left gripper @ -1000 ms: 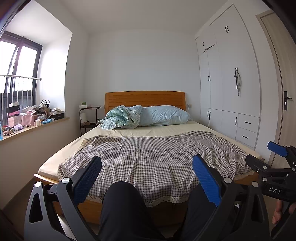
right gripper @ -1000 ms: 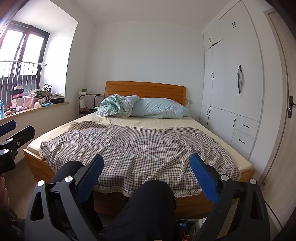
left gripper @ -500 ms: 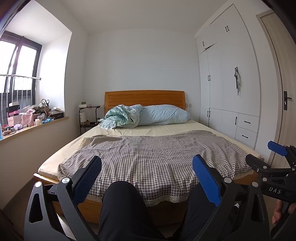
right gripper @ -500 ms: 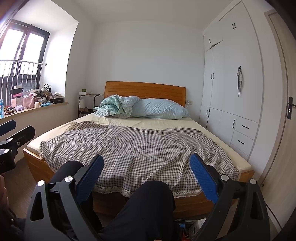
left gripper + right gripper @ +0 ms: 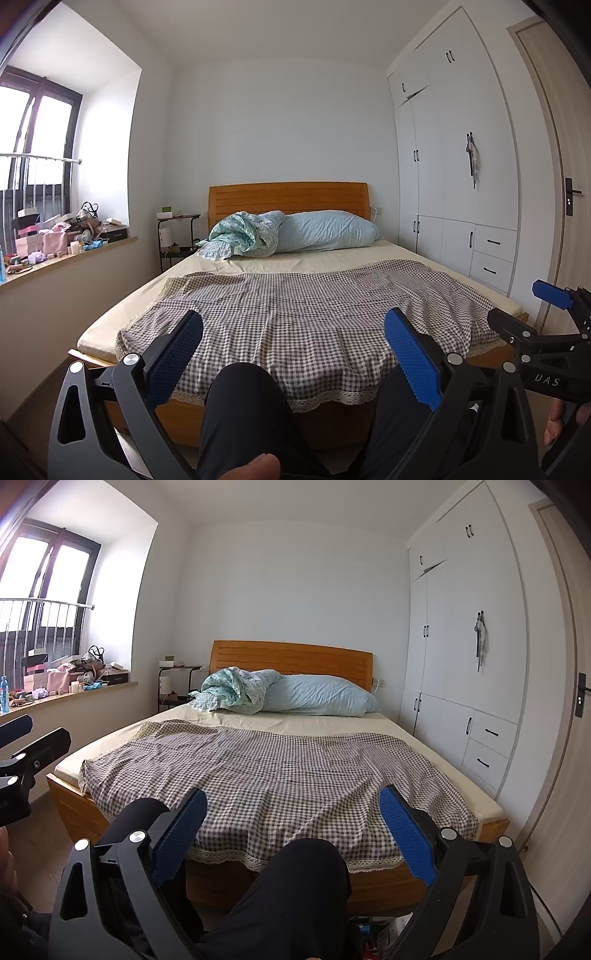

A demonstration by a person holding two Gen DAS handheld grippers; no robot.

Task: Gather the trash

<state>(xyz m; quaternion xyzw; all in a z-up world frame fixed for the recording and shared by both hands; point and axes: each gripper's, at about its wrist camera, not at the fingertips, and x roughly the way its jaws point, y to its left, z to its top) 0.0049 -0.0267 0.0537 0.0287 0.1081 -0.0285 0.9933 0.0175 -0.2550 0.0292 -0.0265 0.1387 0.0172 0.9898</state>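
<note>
My left gripper (image 5: pixel 293 325) is open and empty, held above a knee in dark trousers, facing the foot of a bed. My right gripper (image 5: pixel 291 805) is also open and empty, held above the other knee; it also shows at the right edge of the left wrist view (image 5: pixel 546 295). The left gripper shows at the left edge of the right wrist view (image 5: pixel 22 738). Some small items lie on the floor at the bed's foot (image 5: pixel 384 928), partly hidden by my leg; I cannot tell what they are. A cluttered window sill (image 5: pixel 62 236) holds boxes, bags and small bits.
A wooden bed (image 5: pixel 288 199) with a checked cover (image 5: pixel 306 306), a blue pillow (image 5: pixel 328 230) and a bundled quilt (image 5: pixel 240 236) fills the middle. A white wardrobe (image 5: pixel 454 184) and a door (image 5: pixel 554 184) stand on the right. A black side table (image 5: pixel 177 236) stands at the back left.
</note>
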